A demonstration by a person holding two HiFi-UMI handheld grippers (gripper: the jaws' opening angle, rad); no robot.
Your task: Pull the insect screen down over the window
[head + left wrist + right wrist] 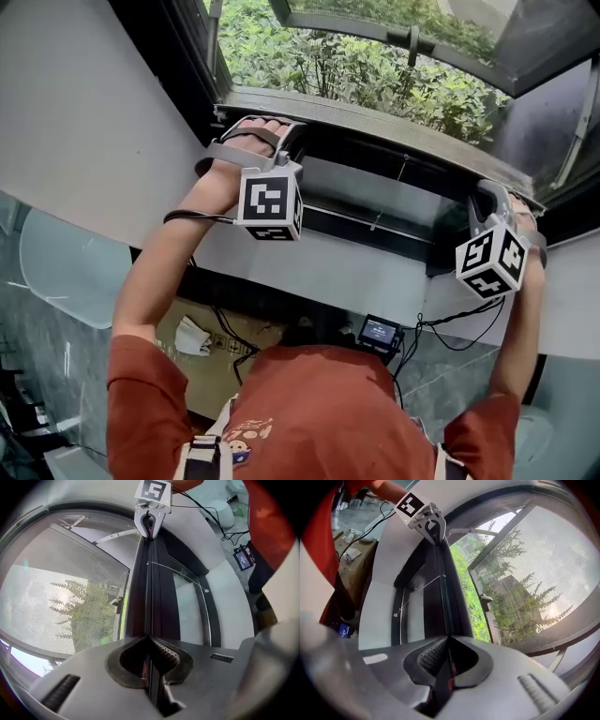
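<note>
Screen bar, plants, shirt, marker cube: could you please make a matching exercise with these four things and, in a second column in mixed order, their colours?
Things:
1. screen bar
2. plants
3. shirt
4. marker cube

Colours:
a. black and white
b. rust red
c. green
d. dark, almost black

Pairs: 1-d, 2-c, 3-b, 4-a
</note>
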